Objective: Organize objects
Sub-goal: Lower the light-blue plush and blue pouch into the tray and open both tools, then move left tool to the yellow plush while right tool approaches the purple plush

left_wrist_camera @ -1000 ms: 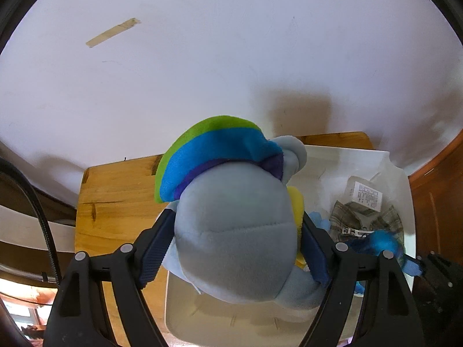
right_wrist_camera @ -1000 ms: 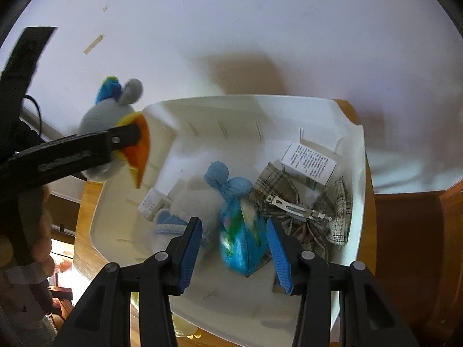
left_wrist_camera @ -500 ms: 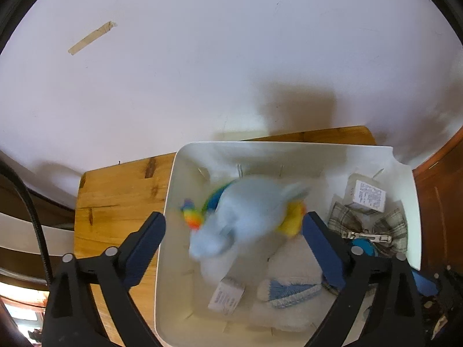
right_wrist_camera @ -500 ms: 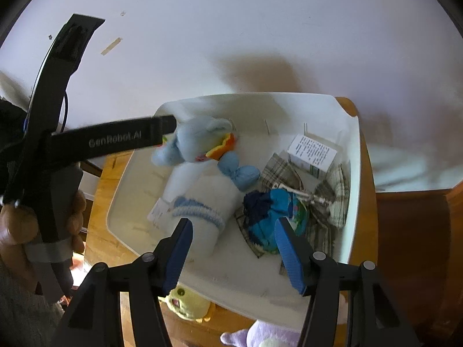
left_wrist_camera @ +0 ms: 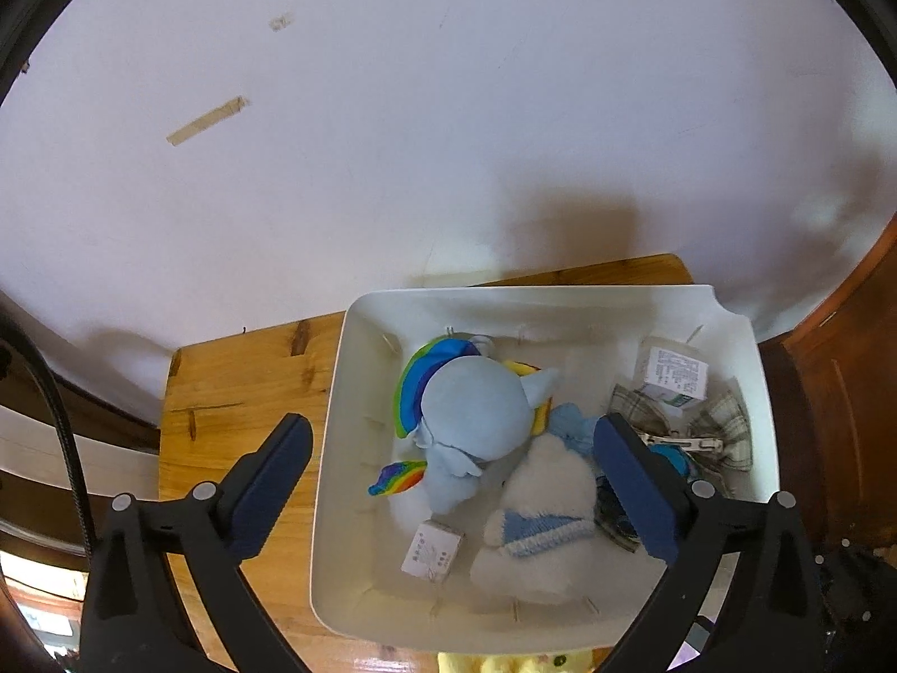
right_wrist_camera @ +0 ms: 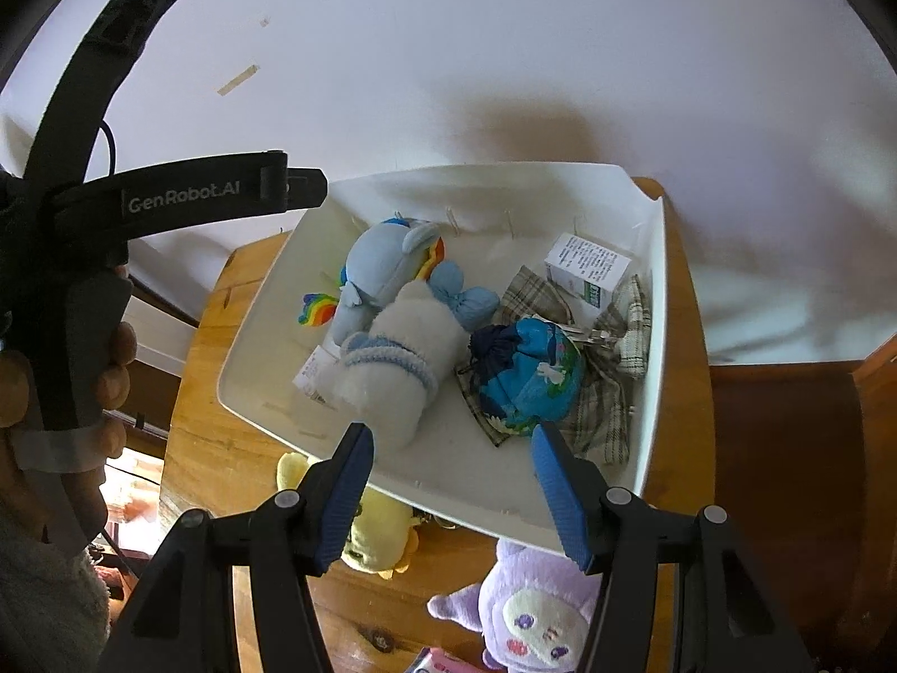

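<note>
Left gripper (left_wrist_camera: 448, 465) spread wide, empty, above white bin (left_wrist_camera: 336, 392); rainbow-maned blue plush pony (left_wrist_camera: 471, 420) lying inside bin beside white fluffy sock (left_wrist_camera: 544, 510); right gripper (right_wrist_camera: 451, 460) likewise agape, holding nothing.

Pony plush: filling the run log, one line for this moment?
left gripper: open | right gripper: open | pony plush: in white bin | purple plush: outside

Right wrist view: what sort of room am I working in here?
Probably a home, maybe a child's room: a small wooden table against a plain white wall, a white bin of soft toys, and a purple plush and yellow plush waiting outside it.
</note>
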The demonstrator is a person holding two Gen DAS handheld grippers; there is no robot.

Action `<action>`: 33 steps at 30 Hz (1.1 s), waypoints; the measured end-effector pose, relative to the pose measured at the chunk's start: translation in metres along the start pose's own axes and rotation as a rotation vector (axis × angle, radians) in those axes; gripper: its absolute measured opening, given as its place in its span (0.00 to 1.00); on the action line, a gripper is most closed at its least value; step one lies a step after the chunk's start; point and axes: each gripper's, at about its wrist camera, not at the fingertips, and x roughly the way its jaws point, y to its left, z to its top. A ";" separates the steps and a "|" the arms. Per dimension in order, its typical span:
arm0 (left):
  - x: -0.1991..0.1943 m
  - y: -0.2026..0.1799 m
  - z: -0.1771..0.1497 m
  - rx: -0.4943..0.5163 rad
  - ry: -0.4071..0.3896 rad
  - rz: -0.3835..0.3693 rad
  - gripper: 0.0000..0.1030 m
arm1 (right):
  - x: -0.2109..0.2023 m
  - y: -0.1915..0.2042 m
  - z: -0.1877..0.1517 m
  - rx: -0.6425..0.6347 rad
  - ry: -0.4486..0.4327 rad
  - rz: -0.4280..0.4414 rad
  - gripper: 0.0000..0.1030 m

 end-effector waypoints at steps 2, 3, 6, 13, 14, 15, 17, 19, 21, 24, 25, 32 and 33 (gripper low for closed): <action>-0.006 -0.002 -0.001 0.003 -0.006 -0.007 0.98 | -0.006 0.000 -0.002 0.003 -0.009 0.000 0.58; -0.010 -0.003 -0.002 0.005 -0.010 -0.009 0.98 | -0.009 0.000 -0.002 -0.007 -0.012 0.007 0.58; -0.023 -0.007 -0.005 0.023 -0.029 -0.009 0.98 | -0.019 0.000 -0.004 -0.004 -0.030 0.005 0.58; -0.063 -0.012 -0.018 0.070 -0.079 -0.025 0.98 | -0.048 0.002 -0.014 0.011 -0.075 -0.010 0.58; -0.068 -0.012 -0.020 0.075 -0.086 -0.027 0.98 | -0.055 0.003 -0.017 0.012 -0.086 -0.015 0.58; -0.074 -0.012 -0.023 0.082 -0.094 -0.030 0.98 | -0.057 0.004 -0.018 0.013 -0.091 -0.017 0.58; -0.087 -0.012 -0.032 0.103 -0.110 -0.036 0.98 | -0.068 0.005 -0.022 0.020 -0.105 -0.023 0.58; -0.099 -0.011 -0.041 0.122 -0.128 -0.040 0.98 | -0.076 0.007 -0.027 0.030 -0.118 -0.031 0.58; -0.111 -0.008 -0.050 0.139 -0.147 -0.045 0.98 | -0.085 0.009 -0.033 0.043 -0.131 -0.039 0.62; -0.127 -0.002 -0.064 0.161 -0.173 -0.051 0.99 | -0.096 0.012 -0.044 0.067 -0.145 -0.046 0.64; -0.132 0.000 -0.068 0.167 -0.181 -0.052 0.99 | -0.099 0.013 -0.046 0.073 -0.145 -0.046 0.64; -0.152 0.006 -0.105 0.271 -0.213 -0.090 0.99 | -0.120 0.017 -0.074 0.142 -0.169 -0.069 0.65; -0.153 0.005 -0.112 0.302 -0.218 -0.093 0.99 | -0.122 0.017 -0.077 0.149 -0.171 -0.075 0.66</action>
